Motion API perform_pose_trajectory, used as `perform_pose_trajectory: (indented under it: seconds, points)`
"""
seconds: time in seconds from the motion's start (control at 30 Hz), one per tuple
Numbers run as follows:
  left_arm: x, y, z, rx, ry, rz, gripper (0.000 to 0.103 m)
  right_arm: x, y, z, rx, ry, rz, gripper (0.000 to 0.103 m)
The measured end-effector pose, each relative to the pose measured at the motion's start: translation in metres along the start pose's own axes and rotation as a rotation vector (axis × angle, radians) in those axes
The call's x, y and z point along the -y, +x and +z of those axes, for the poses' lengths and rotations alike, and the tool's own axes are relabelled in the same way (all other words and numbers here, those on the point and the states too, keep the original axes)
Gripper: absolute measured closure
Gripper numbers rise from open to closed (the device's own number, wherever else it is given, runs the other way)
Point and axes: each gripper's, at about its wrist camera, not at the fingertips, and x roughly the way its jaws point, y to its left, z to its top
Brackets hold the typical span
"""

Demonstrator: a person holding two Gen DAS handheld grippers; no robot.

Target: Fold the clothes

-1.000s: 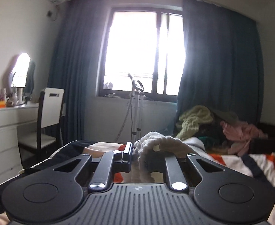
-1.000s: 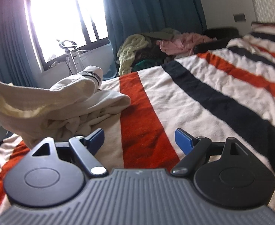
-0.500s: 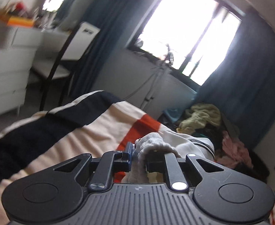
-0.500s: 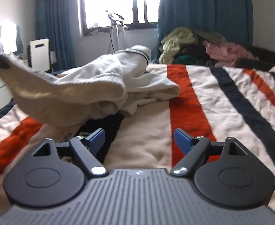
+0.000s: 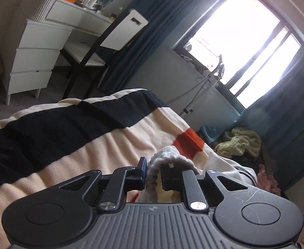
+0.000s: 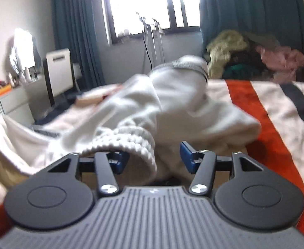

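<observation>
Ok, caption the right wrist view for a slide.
Open right tongs straddling the ribbed cuff of a cream sweatshirt on the striped blanket.

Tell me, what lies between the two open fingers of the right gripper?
In the right wrist view, a ribbed cuff of the white garment lies between the fingers, nearer the left one.

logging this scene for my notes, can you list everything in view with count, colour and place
sweatshirt: one, cream white, crumpled on the bed, ribbed cuff between the right gripper's fingers
blanket: one, cream with black and orange stripes, covering the bed
clothes pile: one heap, yellow-green, pink and dark, far end of the bed
chair: one, white with black frame, at the dresser
dresser: one, white, by the left wall
curtains: two, dark blue, flanking the window
left gripper: black, shut on the sweatshirt
right gripper: black, blue pads, open
</observation>
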Motion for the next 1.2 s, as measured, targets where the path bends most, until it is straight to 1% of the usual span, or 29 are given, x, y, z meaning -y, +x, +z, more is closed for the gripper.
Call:
perform_pose_trajectory:
  seconds: [0.03,0.07,0.1,0.13,0.2,0.33,0.43,0.57,0.63,0.7,0.8,0.87,0.93,1.03,1.07,1.17,1.2]
  points:
    - [-0.002,0.004,0.000,-0.004,-0.008,0.003,0.088,-0.005,0.002,0.003,0.014,-0.013,-0.007,0.059]
    - [-0.003,0.005,0.000,-0.010,-0.011,0.000,0.088,-0.011,0.003,0.005,0.017,-0.035,-0.029,0.082]
    - [-0.004,0.005,0.001,-0.017,-0.012,-0.007,0.088,-0.019,0.003,0.008,0.025,-0.071,-0.065,0.089]
    - [-0.005,0.005,0.001,-0.024,-0.012,-0.014,0.088,-0.027,0.001,0.010,0.039,-0.105,-0.091,0.090]
    - [-0.006,0.005,0.001,-0.039,-0.012,-0.028,0.089,-0.040,-0.015,0.017,0.095,-0.156,-0.089,0.091]
    - [-0.009,0.004,0.002,-0.068,-0.012,-0.056,0.088,-0.052,-0.056,0.034,0.155,-0.181,-0.075,0.092]
    - [-0.012,0.004,0.003,-0.089,-0.013,-0.077,0.088,-0.060,-0.095,0.042,0.199,-0.205,-0.063,0.092]
    - [-0.014,0.000,0.002,-0.119,-0.006,-0.104,0.088,-0.064,-0.147,0.028,0.221,-0.177,-0.068,0.092]
    - [-0.014,-0.011,-0.005,-0.146,0.034,-0.113,0.088,-0.063,-0.168,0.014,0.204,-0.165,-0.071,0.092]
    - [-0.019,-0.020,-0.012,-0.195,0.070,-0.121,0.088,-0.060,-0.183,-0.004,0.163,-0.144,-0.069,0.092]
    - [-0.031,-0.029,-0.019,-0.283,0.045,-0.115,0.088,-0.048,-0.193,-0.031,0.073,-0.096,-0.055,0.092]
    - [-0.039,-0.035,-0.019,-0.319,-0.008,-0.124,0.088,-0.041,-0.192,-0.042,0.006,-0.052,-0.033,0.092]
    - [-0.042,-0.043,-0.017,-0.323,-0.024,-0.117,0.088,-0.040,-0.191,-0.051,-0.030,-0.042,-0.022,0.091]
    - [-0.042,-0.057,-0.017,-0.308,-0.008,-0.087,0.088,-0.040,-0.191,-0.059,-0.066,-0.034,-0.011,0.087]
    - [-0.042,-0.060,-0.018,-0.307,-0.003,-0.077,0.088,-0.040,-0.192,-0.060,-0.075,-0.024,-0.007,0.086]
    - [-0.043,-0.068,-0.019,-0.322,0.009,-0.056,0.087,-0.032,-0.205,-0.059,-0.076,0.024,0.012,0.085]
    - [-0.044,-0.072,-0.019,-0.326,0.007,-0.053,0.082,-0.029,-0.209,-0.058,-0.075,0.042,0.020,0.085]
